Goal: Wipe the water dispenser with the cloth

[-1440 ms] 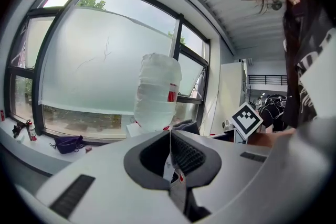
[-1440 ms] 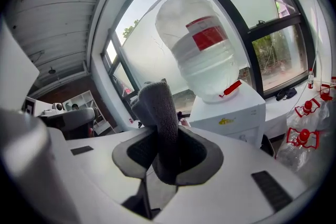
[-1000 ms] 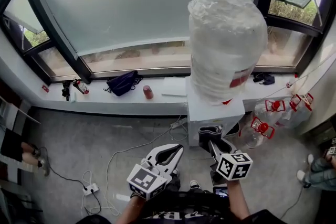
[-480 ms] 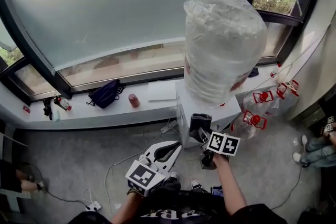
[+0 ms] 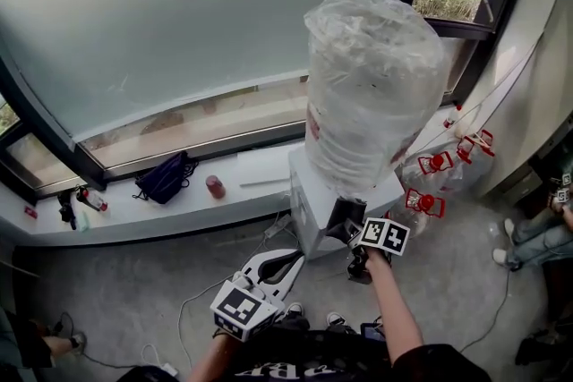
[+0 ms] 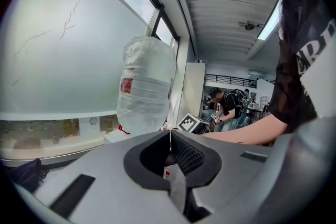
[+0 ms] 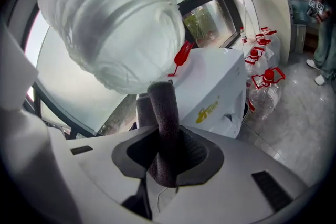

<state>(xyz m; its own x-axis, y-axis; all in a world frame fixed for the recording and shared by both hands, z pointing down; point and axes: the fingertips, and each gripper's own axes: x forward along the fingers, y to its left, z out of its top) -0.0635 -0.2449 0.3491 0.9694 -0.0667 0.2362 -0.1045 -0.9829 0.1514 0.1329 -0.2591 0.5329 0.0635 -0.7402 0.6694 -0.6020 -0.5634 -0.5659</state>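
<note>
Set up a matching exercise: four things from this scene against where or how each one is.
1. cloth
2. left gripper
3. bag
4. jug

A. on the sill
B. shut, empty
C. atop the dispenser
D. between the jaws of the right gripper

Pairs: 1-D; 2-B; 3-A; 4-C.

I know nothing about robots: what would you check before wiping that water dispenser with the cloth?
1. Cloth gripped by the right gripper: ok, clamped.
2. Cloth touching the water dispenser: cannot tell; it sits close to the front upper edge.
3. Left gripper out of the way: ok; shut, empty, held low.
4. Wrapped bottle seated on top: ok, upright.
</note>
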